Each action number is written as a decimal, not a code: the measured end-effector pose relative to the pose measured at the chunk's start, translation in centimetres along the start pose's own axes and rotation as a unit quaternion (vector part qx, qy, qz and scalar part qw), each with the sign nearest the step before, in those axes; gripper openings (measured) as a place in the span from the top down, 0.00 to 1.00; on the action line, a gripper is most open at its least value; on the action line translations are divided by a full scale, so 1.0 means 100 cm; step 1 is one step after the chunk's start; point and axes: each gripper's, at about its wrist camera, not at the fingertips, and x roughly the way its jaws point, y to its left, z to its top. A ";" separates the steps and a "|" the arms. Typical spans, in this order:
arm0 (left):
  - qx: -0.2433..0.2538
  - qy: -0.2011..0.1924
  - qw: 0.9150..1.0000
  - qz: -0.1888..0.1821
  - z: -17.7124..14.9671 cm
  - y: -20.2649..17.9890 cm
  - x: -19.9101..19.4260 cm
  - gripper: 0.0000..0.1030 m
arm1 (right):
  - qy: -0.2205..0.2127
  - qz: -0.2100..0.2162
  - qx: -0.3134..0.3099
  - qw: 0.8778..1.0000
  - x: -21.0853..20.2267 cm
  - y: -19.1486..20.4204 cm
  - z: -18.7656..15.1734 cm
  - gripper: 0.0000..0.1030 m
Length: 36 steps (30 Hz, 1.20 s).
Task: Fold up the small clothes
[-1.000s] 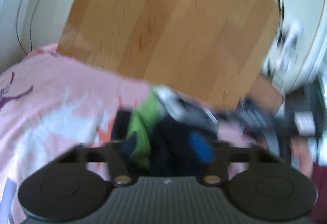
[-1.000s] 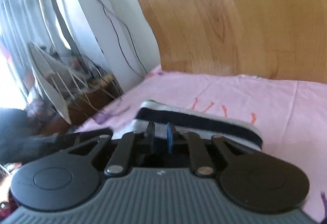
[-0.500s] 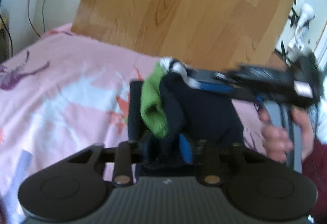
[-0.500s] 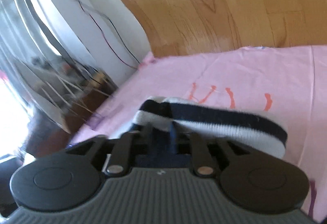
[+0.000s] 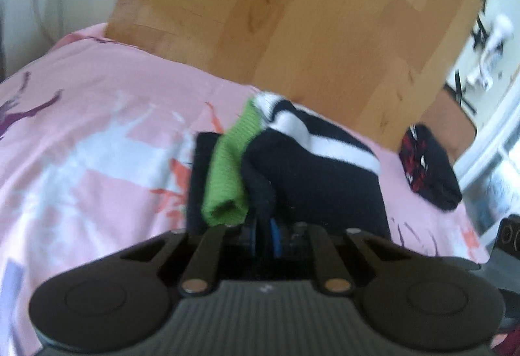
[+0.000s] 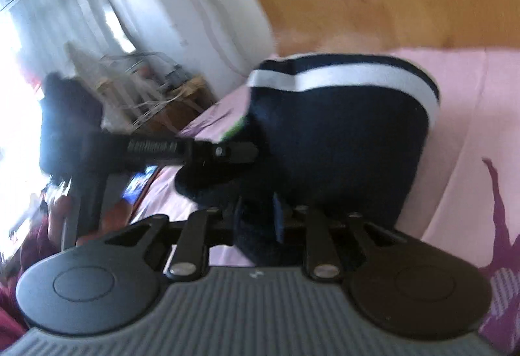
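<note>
**Both grippers clamp dark garment over pink bed**

The left gripper (image 5: 264,227) sits pinched shut on a fold of the dark garment (image 5: 312,180), jaws nearly together w/ navy cloth between them, having just closed. The right gripper (image 6: 256,219) is likewise clenched on a thicker wad of the same cloth, jaws a bit wider, also just closing. In the right wrist view the left gripper (image 6: 240,149) reaches in from the left side of the frame, its tip buried in the garment's near edge, a hand (image 6: 58,216) visible below on its handle.

The garment, navy w/ a white stripe (image 5: 328,141) and a green cuff (image 5: 227,174), lies bunched on the pink bedsheet (image 5: 97,135), directly ahead of both tools and touching each. Its long axis seems to run roughly across the right wrist view, stripe along the top edge; blur makes the far end hard to read. Both hands are equally near, gripping neighbouring spots on the near edge.

A second small dark item w/ red print (image 5: 425,167) lies well apart, toward the bed's right edge, in front of the wooden headboard (image 5: 292,14).

Judgement: the piece is held mid-fold; the next move likely turns on carrying the near edge toward the striped one.
</note>
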 end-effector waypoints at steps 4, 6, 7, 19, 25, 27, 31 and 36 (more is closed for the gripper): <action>0.004 0.002 1.000 0.017 0.001 0.004 -0.006 0.91 | -0.010 0.022 0.018 1.000 -0.009 -0.009 0.012 0.73; 0.007 -0.006 1.000 0.028 0.003 0.001 -0.011 0.81 | -0.043 0.022 0.040 0.998 -0.020 -0.017 0.015 0.62; 0.006 -0.013 0.999 0.034 0.005 0.002 -0.014 0.62 | -0.063 0.011 0.055 0.996 -0.026 -0.023 0.017 0.43; -0.023 0.040 0.999 0.007 0.020 0.016 0.030 0.00 | -0.059 -0.040 0.187 0.980 -0.014 -0.078 0.005 0.18; -0.046 0.016 0.998 -0.033 0.008 0.018 0.046 0.05 | -0.036 -0.036 0.161 0.986 0.013 -0.077 0.015 0.27; -0.037 0.015 0.999 -0.019 0.011 0.010 0.049 0.22 | -0.021 -0.051 0.137 0.989 0.026 -0.072 0.025 0.40; -0.055 -0.024 0.998 -0.017 0.048 0.022 0.032 0.44 | -0.031 -0.037 0.086 0.995 0.041 -0.060 0.062 0.54; -0.076 -0.144 0.986 0.032 0.114 0.049 0.000 0.44 | -0.085 0.004 -0.020 0.996 0.088 -0.033 0.138 0.55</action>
